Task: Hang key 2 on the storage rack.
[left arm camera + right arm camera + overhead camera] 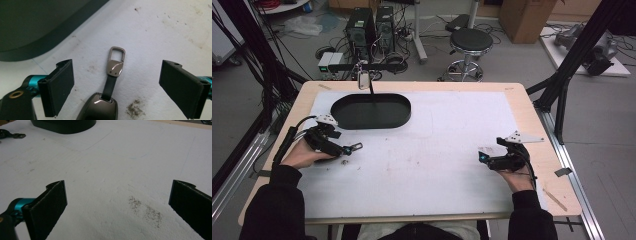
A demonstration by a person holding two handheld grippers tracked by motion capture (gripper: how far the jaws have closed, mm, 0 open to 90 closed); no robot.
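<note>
1. Left gripper (346, 150) low over the white mat (432, 165) at the near left, held in the left hand (304, 156), nose pointing right.
2. Jaws spread wide in the left gripper view, pads (61, 87) well apart and pressing on nothing.
3. Key fob (98, 108) lying flat on the mat between those jaws, at the bottom middle of the left gripper view: dark glossy body, black strap (109, 86), metal clip (115, 61) at the far end.
4. No contact between pads and fob; bare mat on both sides of the strap.
5. Clip also seen in the high view, poking out to the right of the left gripper's nose (356, 147), flat on the mat.
6. Black oval tray (402, 117) just beyond the left gripper, at the far left of the mat; fob outside it, on the near side, close to its rim.
7. Tray rim (62, 35) across the upper left of the left gripper view, apart from the clip.
8. Right gripper (484, 159) at the near right of the mat, held in the right hand (516, 175), nose pointing left, well apart from fob and tray.
9. Jaws spread wide there too, pads (51, 205) apart with bare mat between them.
10. Dark speckled smudge (145, 210) on the mat between the right jaws; another smudge (135, 108) just right of the fob.
11. Wooden table (532, 115) under the mat, its edge bare all round.
</note>
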